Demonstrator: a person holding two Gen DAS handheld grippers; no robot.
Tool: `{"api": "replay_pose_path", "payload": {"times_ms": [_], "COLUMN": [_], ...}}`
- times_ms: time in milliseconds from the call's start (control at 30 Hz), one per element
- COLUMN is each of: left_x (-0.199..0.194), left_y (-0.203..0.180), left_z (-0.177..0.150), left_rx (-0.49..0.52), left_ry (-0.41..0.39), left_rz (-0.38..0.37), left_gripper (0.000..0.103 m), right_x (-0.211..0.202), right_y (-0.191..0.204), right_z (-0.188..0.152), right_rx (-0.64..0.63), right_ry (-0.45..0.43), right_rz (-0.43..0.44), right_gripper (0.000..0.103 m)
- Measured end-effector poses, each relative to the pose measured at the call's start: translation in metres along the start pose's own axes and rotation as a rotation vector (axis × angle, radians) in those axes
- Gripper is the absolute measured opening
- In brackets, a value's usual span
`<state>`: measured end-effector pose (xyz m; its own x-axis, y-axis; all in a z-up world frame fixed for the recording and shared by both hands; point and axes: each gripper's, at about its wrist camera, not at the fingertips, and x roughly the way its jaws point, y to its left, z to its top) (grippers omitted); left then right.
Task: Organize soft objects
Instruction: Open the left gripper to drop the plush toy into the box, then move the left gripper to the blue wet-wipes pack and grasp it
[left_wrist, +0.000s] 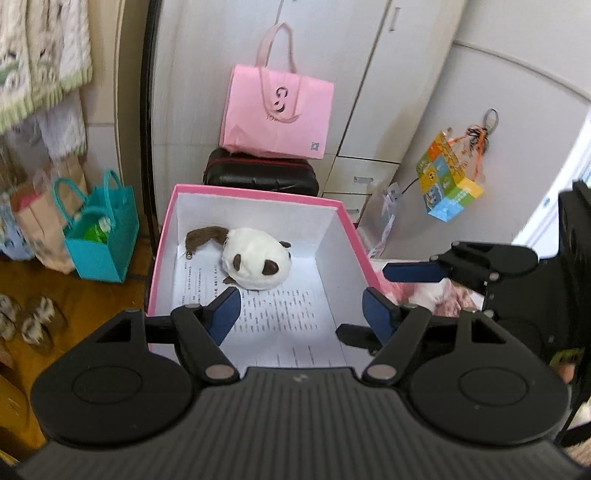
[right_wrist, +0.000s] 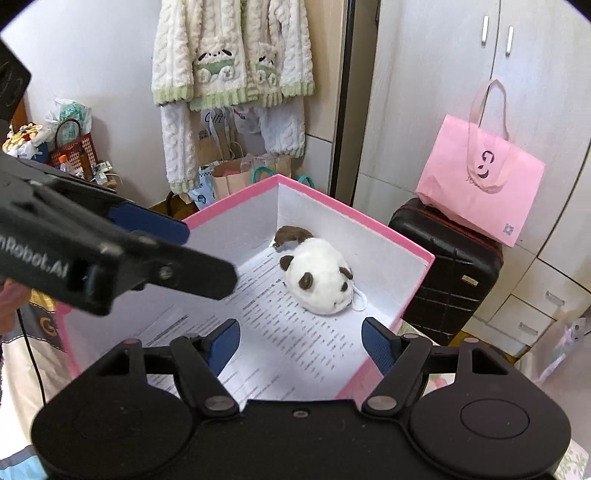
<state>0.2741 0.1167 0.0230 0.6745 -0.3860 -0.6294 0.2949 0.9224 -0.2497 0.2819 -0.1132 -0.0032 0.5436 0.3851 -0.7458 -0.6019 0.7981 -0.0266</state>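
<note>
A white and brown panda plush (left_wrist: 255, 258) lies in the far part of an open pink box (left_wrist: 162, 236) with white walls and a printed sheet on its floor. My left gripper (left_wrist: 301, 308) is open and empty above the box's near end. My right gripper (right_wrist: 300, 341) is open and empty over the box's near corner, with the panda plush (right_wrist: 319, 278) ahead of it. The right gripper (left_wrist: 428, 271) also shows at the box's right side in the left wrist view; the left gripper (right_wrist: 147, 236) crosses the left of the right wrist view.
A pink tote bag (left_wrist: 277, 110) sits on a black suitcase (left_wrist: 258, 175) behind the box. A teal bag (left_wrist: 99, 236) and paper bags stand on the wooden floor at left. White cabinets (right_wrist: 461, 92) and hanging fleece clothes (right_wrist: 229, 55) are behind. Pink fabric (left_wrist: 436, 295) lies right of the box.
</note>
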Motion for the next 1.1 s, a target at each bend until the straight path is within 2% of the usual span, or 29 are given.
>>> {"api": "replay_pose_path", "payload": {"times_ms": [267, 533, 700, 833, 1100], "left_x": [-0.061, -0.104, -0.115, -0.117, -0.100], "left_y": [-0.031, -0.064, -0.088, -0.110, -0.151], "left_z": [-0.025, -0.051, -0.070, -0.088, -0.121], "left_rx": [0.101, 0.135, 0.186, 0.230, 0.290], "left_ry": [-0.053, -0.001, 0.028, 0.047, 0.099], "left_rz": [0.022, -0.052, -0.099, -0.142, -0.234], "left_gripper": [0.074, 0.075, 0.075, 0.075, 0.075], "right_x": [-0.056, -0.132, -0.171, -0.194, -0.214], "right_y": [0.015, 0.024, 0.020, 0.013, -0.006], "right_z": [-0.015, -0.042, -0.067, -0.092, -0.151], "right_rx": [0.004, -0.025, -0.013, 0.011, 0.078], "right_ry": [-0.029, -0.110, -0.145, -0.169, -0.162], "right_rz": [-0.004, -0.001, -0.003, -0.040, -0.097], "right_gripper": [0.077, 0.077, 0.078, 0.078, 0.078]}}
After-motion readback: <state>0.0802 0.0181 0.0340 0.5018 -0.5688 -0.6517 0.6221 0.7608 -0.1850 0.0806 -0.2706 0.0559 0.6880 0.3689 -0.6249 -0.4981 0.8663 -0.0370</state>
